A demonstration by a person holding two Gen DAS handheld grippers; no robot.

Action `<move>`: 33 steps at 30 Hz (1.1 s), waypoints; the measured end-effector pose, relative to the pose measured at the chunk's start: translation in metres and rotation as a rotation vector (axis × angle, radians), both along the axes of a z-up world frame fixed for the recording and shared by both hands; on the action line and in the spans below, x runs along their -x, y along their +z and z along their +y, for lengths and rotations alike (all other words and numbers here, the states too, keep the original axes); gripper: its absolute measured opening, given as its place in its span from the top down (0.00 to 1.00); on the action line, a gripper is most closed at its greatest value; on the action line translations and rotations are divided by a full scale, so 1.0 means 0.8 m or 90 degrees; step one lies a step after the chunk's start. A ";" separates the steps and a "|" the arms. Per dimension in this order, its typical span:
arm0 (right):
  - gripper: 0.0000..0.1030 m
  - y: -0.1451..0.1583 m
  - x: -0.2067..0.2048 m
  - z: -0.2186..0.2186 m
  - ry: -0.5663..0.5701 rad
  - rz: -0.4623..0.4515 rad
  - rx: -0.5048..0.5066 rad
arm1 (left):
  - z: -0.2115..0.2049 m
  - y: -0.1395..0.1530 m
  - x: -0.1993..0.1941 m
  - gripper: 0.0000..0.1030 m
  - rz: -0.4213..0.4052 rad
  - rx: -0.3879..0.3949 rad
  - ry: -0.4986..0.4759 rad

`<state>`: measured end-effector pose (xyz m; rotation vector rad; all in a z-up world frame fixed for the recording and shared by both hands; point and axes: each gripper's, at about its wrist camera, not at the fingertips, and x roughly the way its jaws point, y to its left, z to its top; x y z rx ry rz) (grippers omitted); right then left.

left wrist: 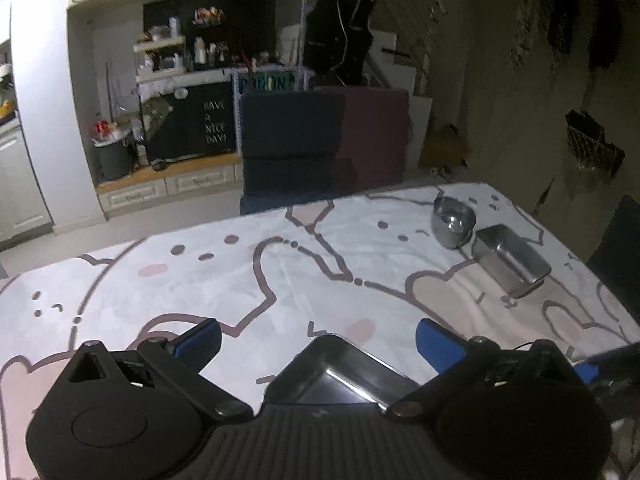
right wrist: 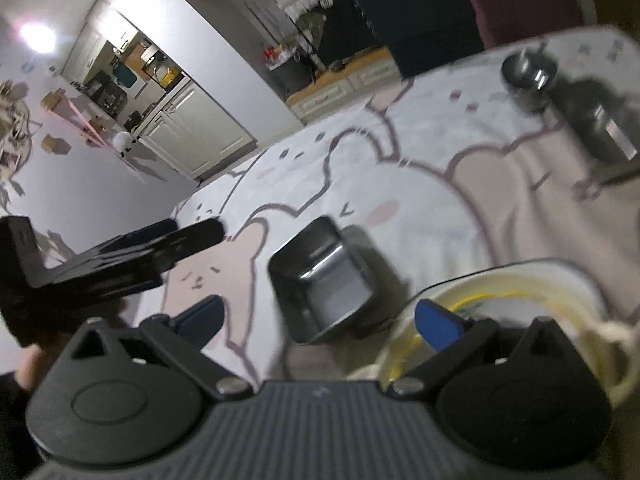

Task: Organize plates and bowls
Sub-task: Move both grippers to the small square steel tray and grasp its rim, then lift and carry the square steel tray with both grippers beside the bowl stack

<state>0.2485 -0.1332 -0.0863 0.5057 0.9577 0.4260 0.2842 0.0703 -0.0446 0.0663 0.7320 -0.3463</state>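
a table covered with a white cloth (left wrist: 304,264) printed with pink cartoon shapes is shown through two gripper cameras, in dim light

the left gripper (left wrist: 318,338) is seen with its blue-padded jaws spread wide and nothing pinched. a square steel dish (left wrist: 332,372) lies on the cloth just ahead of it, between the jaws but untouched, one corner pointing away from the tool. far ahead and to the right, a round steel bowl (left wrist: 454,220) and a rectangular steel tin (left wrist: 510,258) stand just beside each other near the far edge

the right gripper (right wrist: 320,318) is likewise spread wide and empty. the same square steel dish (right wrist: 324,284) is seen just ahead of it, slightly tilted by the blurred view. under and beside its right jaw a pale plate with a yellow ring (right wrist: 516,292) rests on the cloth. the left gripper (right wrist: 160,246) enters from the left side

every steel container appears empty; whether anything lies on the plate cannot be told

the steel pieces are judged light, stiff and slippery, unlikely to break, and best pinched across a thin rim wall. the plate is judged heavier and fragile if ceramic, and best taken at its raised edge
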 end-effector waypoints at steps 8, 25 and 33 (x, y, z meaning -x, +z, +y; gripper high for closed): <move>0.34 -0.053 -0.042 0.044 -0.031 0.138 -0.063 | -0.002 -0.055 -0.046 0.29 0.082 -0.025 -0.039; 0.68 -0.098 -0.069 0.093 -0.048 0.193 0.007 | 0.000 -0.100 -0.075 0.61 0.154 -0.040 -0.019; 0.81 -0.101 -0.076 0.090 -0.060 0.177 0.043 | 0.005 -0.105 -0.079 0.67 0.153 -0.055 0.010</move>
